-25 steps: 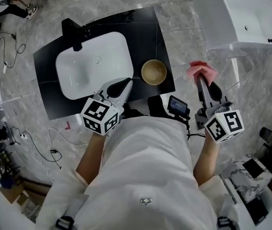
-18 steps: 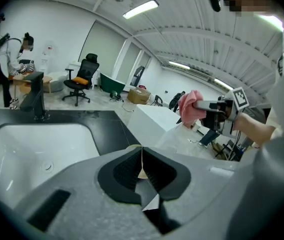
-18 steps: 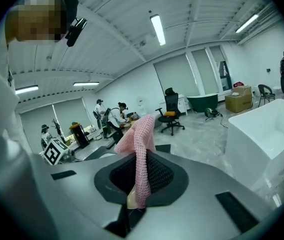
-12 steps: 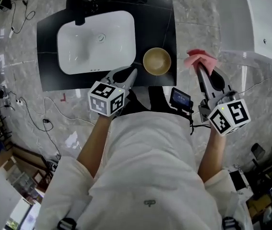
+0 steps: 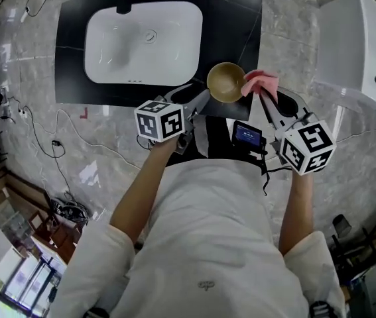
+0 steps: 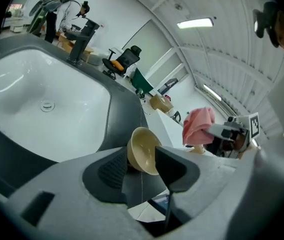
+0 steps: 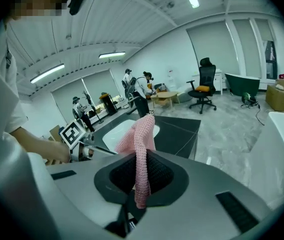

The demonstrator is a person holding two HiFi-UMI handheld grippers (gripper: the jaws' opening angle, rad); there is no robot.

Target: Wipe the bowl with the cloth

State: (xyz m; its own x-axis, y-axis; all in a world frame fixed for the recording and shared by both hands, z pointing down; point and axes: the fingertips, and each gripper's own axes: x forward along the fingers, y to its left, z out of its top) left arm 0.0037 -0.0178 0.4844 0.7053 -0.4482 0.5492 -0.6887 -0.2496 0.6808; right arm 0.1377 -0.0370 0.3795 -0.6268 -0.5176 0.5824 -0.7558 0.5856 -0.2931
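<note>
A tan bowl (image 5: pixel 226 82) stands on the black counter (image 5: pixel 71 52) just right of the white sink (image 5: pixel 108 52). My left gripper (image 5: pixel 204 98) reaches it from the near side. Its jaws are opening and the bowl (image 6: pixel 143 151) sits between them, with no firm press that I can see. My right gripper (image 5: pixel 262 97) is shut on a pink cloth (image 5: pixel 262 81), which hangs at the bowl's right rim. In the right gripper view the cloth (image 7: pixel 137 149) stands pinched between the pads of the gripper (image 7: pixel 140 179). The left gripper view shows the cloth (image 6: pixel 198 126) beyond the bowl.
A black faucet (image 5: pixel 123 8) stands at the sink's far edge. A white bathtub (image 5: pixel 367 45) fills the right side. A small screen device (image 5: pixel 247 136) hangs at the person's waist. Cables (image 5: pixel 42 144) trail over the marble floor on the left.
Both grippers have moved in on the bowl. The left jaws, shut before, now stand apart around the bowl. The cloth has come from the right to the bowl's rim.
</note>
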